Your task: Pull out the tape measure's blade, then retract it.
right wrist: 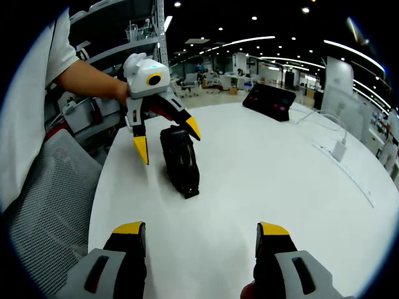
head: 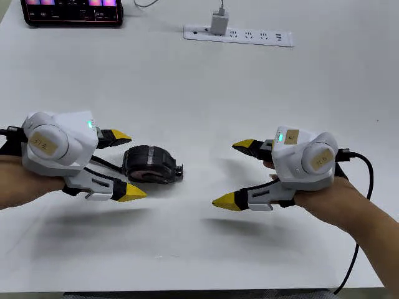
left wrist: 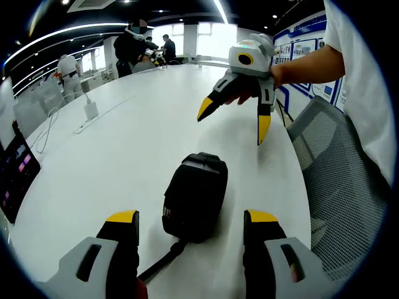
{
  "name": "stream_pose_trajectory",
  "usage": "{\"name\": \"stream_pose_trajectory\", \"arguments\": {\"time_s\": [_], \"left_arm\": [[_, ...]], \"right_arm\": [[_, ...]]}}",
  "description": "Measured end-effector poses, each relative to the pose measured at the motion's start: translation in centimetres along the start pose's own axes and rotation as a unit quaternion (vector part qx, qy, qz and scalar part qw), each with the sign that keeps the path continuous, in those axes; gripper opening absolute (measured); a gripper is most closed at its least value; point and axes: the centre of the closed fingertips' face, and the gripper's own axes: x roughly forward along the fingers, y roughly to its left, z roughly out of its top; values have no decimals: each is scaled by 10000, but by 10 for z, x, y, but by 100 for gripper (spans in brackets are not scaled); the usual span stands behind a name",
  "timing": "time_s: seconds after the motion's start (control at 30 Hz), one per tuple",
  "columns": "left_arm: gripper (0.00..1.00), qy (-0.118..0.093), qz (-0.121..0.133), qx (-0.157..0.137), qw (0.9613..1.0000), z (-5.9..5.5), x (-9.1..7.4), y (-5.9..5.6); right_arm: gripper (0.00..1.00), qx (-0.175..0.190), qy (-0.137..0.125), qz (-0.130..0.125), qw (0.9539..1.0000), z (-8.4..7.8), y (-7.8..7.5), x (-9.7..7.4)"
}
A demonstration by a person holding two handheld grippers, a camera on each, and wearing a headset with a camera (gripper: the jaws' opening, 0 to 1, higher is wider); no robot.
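Tape measure (head: 149,165), black and rounded, appears to stand on its narrow edge on a white worktop (head: 199,93), with no blade drawn out. The left gripper (head: 129,163) sits around it, jaws spread wide, one yellow tip off each flat face of the case. The right gripper (head: 232,173) hovers well apart to the right, jaws also wide and holding nothing, tips aimed back toward the case.

The step in hand looks like the first grasp. To do it well, the left jaws should probably close squarely on the two flat faces so the case cannot spin. The right jaws should then come in low and pinch the small tab (head: 179,169) at the case's right end, which I take for the blade's hook. A pull straight away along the worktop would keep the blade from kinking.

In the head view a reddish round label shows on the near face of the case. The left gripper view looks along the top of the case instead, and shows bare worktop between the case and each jaw, so nothing is gripped yet. It also shows a thin dark strap (left wrist: 159,261) trailing back between the jaws, which could snag. The right gripper view shows the tab end facing its own jaws, and a mesh chair (right wrist: 50,212) beside the person.
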Motion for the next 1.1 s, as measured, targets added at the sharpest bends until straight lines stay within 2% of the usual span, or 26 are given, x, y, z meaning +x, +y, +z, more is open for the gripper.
{"name": "stream_pose_trajectory", "arguments": {"time_s": [0.13, 0.43, 0.67, 0.9, 1.1], "left_arm": [[63, 4, -2, 1, 10000, 0, 2, 0], [59, 22, -10, 20, 10000, -1, 6, 1], [52, 18, -28, 48, 10000, 1, 8, 1], [41, 25, -63, 146, 9999, 2, 12, 0], [37, 13, -73, 158, 9998, 2, 14, 1]], "right_arm": [[65, -17, -16, 43, 10000, 2, 1, 4], [63, -79, -54, 157, 9998, 9, 4, 18], [62, -95, -86, 231, 9997, 14, 6, 27], [60, -145, -78, 348, 9993, 16, 8, 38], [58, -159, -72, 420, 9990, 17, 8, 45]]}}
